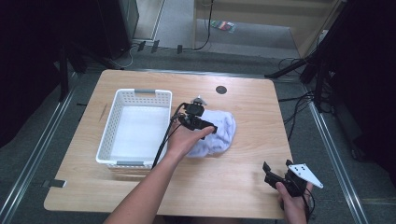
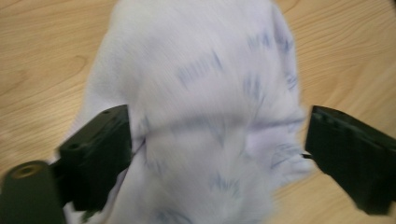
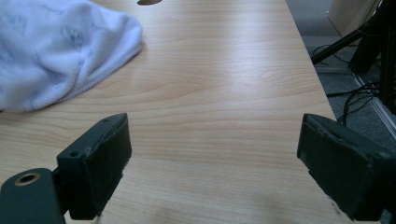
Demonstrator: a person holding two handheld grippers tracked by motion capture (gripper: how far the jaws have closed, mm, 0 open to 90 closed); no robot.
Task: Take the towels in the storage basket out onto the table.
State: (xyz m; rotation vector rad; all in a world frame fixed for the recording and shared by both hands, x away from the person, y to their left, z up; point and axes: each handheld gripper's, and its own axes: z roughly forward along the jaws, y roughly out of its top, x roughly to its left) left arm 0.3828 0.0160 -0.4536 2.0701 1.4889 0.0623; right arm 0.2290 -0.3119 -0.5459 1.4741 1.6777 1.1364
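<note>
A person's left gripper [image 1: 198, 120] hangs over a pale, blue-flecked cloth [image 1: 215, 131] bunched on a wooden table [image 1: 243, 182], just right of a white basket [image 1: 134, 127] that stands empty. In the left gripper view the jaws stand wide on either side of a raised fold of the cloth [image 2: 201, 121], one jaw close against the fabric, the other apart from it, neither pressing. The right gripper [image 1: 279, 176] rests near the table's front right corner, well apart from the cloth, its jaws also wide over bare wood in the right gripper view, where the cloth [image 3: 56, 56] lies off to the upper left. The step in hand appears to be taking hold of the cloth, probably for the basket. To do it well, the left gripper would likely need to sink until the fold sits deep between the pads, then close on a thick gather rather than a thin edge, so the fabric does not slip out on the lift; a high lift would help the trailing cloth clear the basket's rim. No brand, label or writing can be read on the cloth, basket or table; the cloth's blue marks are too blurred to make out.
</note>
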